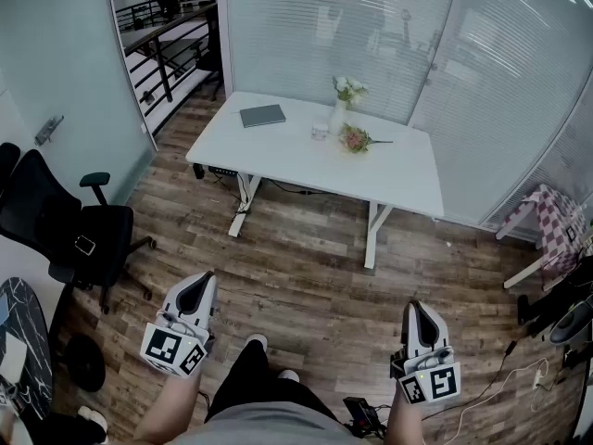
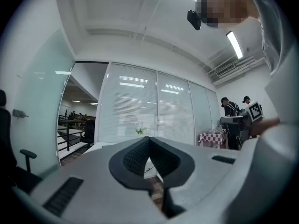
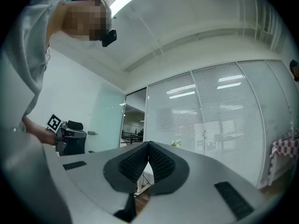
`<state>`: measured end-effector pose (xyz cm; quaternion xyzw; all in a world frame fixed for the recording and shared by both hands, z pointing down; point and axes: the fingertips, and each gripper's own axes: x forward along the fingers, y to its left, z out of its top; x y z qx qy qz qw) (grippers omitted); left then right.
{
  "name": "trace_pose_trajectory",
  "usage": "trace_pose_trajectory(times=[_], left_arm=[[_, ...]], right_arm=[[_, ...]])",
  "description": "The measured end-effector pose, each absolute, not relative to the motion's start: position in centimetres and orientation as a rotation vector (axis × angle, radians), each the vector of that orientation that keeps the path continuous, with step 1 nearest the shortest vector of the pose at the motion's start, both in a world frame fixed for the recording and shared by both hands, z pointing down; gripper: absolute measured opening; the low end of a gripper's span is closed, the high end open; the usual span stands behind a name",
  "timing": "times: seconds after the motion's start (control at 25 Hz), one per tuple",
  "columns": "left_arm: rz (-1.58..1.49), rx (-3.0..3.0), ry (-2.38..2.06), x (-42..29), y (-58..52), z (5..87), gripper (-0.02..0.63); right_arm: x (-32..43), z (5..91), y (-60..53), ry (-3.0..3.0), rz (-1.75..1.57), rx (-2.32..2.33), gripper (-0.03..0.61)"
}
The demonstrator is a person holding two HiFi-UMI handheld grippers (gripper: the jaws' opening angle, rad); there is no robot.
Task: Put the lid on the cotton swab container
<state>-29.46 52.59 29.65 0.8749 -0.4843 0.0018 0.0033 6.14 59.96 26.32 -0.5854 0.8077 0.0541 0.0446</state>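
Note:
A small pale container (image 1: 320, 132), which I take for the cotton swab container, stands on the white table (image 1: 278, 151) across the room; it is too small to make out a lid. My left gripper (image 1: 200, 280) and right gripper (image 1: 418, 308) hang low over the wooden floor beside the person's legs, far from the table. Both are shut with nothing between the jaws. The left gripper view shows its gripper (image 2: 149, 139) with dark pads pressed together, and the right gripper (image 3: 148, 144) looks the same in its own view.
On the table lie a grey notebook (image 1: 263, 115), a white vase of flowers (image 1: 341, 108) and a loose bouquet (image 1: 355, 139). A black office chair (image 1: 79, 230) stands at left, a checkered-cloth stand (image 1: 556, 216) at right, and cables (image 1: 519, 378) run along the floor.

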Motion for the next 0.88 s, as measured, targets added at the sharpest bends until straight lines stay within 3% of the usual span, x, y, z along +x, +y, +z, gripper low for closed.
trace_pose_trajectory(times=[0.88], left_arm=[[0.006, 2.744, -1.507, -28.6, 55.7, 30.3, 0.006]], right_arm=[[6.1, 25.7, 63.3, 2.483, 0.196, -1.786, 0.025]])
